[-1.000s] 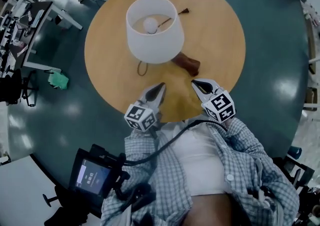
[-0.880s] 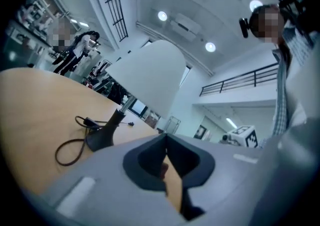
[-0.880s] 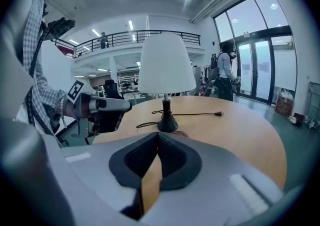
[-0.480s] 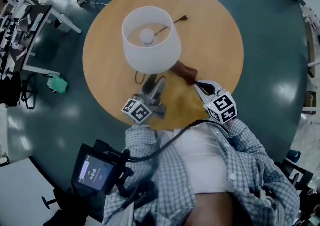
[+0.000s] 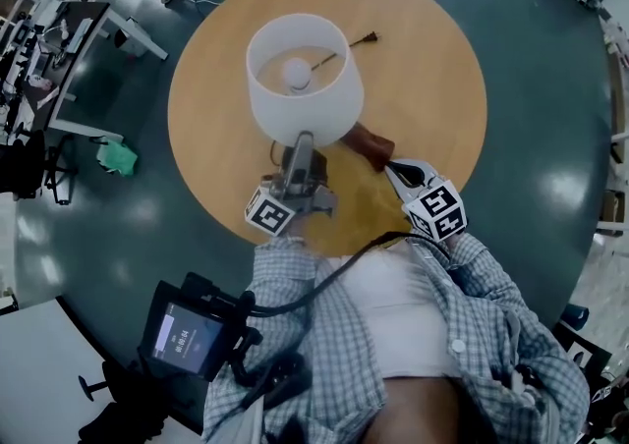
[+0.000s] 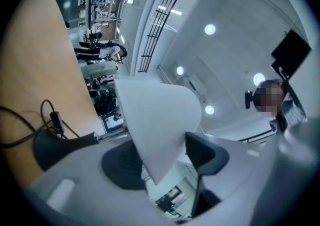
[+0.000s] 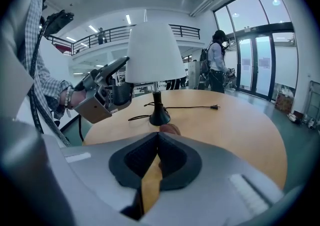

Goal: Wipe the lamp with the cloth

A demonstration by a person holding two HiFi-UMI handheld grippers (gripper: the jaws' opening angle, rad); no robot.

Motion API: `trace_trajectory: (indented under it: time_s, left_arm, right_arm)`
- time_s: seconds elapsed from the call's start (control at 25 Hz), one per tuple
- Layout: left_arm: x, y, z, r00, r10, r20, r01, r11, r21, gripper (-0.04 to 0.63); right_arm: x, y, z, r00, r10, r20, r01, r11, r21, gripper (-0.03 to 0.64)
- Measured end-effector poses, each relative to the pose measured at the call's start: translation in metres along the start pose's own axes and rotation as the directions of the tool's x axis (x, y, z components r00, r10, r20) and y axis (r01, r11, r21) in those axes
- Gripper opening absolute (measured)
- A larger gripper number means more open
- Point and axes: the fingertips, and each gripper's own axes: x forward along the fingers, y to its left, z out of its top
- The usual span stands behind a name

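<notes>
Left gripper at the lamp shade
The lamp stands upper centre on the surface. The left gripper's jaws, just opened, straddle its shade rim; the right gripper is closed and empty beside the cloth.

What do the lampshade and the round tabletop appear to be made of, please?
Lampshade: likely fabric or paper, matte white, with no glare on its wall. Tabletop: wood or wood-look laminate, smooth with a slight sheen; even tan colour, grain too faint to tell.
</notes>
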Motion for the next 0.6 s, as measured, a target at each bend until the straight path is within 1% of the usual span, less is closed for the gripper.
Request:
trace_trajectory:
  time_s: [0.12, 0.2, 0.28, 0.36, 0.48, 0.6]
  left_arm:
    - [-0.001, 0.002, -0.001, 1.000, -0.006, 0.007, 0.006, 1.000, -0.001, 0.236]
    - [-0.002, 0.003, -0.002, 1.000, -0.005, 0.002, 0.005, 1.000, 0.000, 0.236]
    - [-0.002, 0.004, -0.002, 1.000, 0.000, -0.003, 0.000, 1.000, 0.002, 0.235]
    - [-0.002, 0.005, -0.002, 1.000, 0.002, -0.004, -0.002, 1.000, 0.005, 0.235]
    - [-0.003, 0.007, -0.003, 1.000, 0.006, -0.005, -0.006, 1.000, 0.007, 0.233]
    - [-0.004, 0.009, -0.006, 1.000, 0.007, -0.008, -0.007, 1.000, 0.006, 0.234]
  right_arm:
    - [0.008, -0.001, 0.000, 1.000, 0.010, -0.002, -0.010, 1.000, -0.002, 0.005]
    - [0.015, -0.006, -0.002, 1.000, 0.001, -0.021, -0.001, 1.000, -0.022, 0.005]
    - [0.024, -0.015, -0.004, 0.998, -0.031, -0.055, 0.027, 0.996, -0.082, 0.005]
    - [0.035, -0.022, -0.001, 0.996, -0.047, -0.078, 0.034, 0.987, -0.156, 0.005]
    - [0.051, -0.025, 0.004, 0.992, -0.030, -0.125, 0.006, 0.982, -0.191, 0.005]
    - [0.071, -0.027, 0.003, 0.985, 0.003, -0.172, -0.042, 0.974, -0.225, 0.058]
